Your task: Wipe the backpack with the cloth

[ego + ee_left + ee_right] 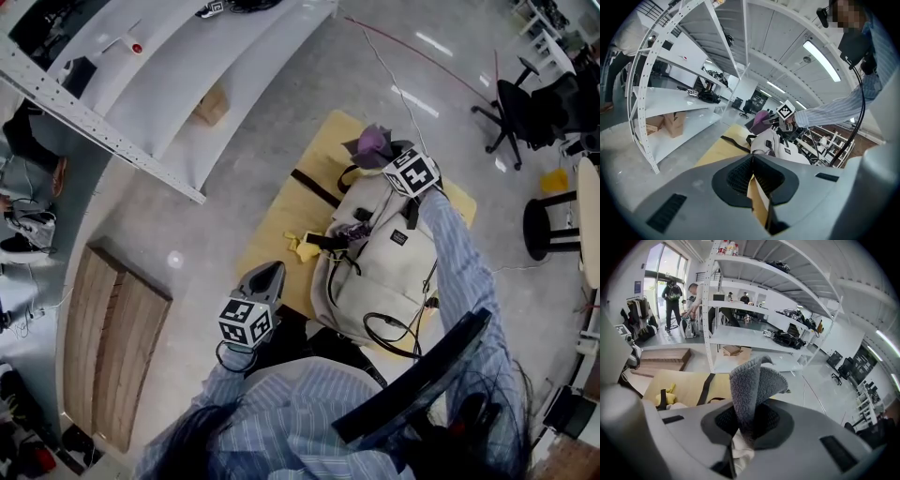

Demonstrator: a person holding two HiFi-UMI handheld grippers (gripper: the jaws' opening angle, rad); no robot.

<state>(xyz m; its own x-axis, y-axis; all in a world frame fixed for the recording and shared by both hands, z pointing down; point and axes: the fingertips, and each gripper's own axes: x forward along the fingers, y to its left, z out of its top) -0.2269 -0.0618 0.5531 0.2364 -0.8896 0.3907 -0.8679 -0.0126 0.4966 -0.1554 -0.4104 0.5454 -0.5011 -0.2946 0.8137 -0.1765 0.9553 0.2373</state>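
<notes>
The cream fabric backpack [375,272] has black straps and a small black label. The fluffy cloth [373,142] looks purple at the top centre of the head view and grey in the right gripper view. The flat wooden bench [277,220] is pale yellow. The shirt sleeve [459,258] has fine blue-white stripes.

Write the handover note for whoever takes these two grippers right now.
The left gripper is shut and empty, held off the near-left side of the backpack.
The right gripper is shut on the grey cloth, at the backpack's far end.
The backpack lies flat on the tan surface, with a small yellow item beside it.
Done: the cloth is in hand and at the bag; how much has been wiped cannot be told.
Left: wipe across the bag's face, probably working back toward you.
</notes>
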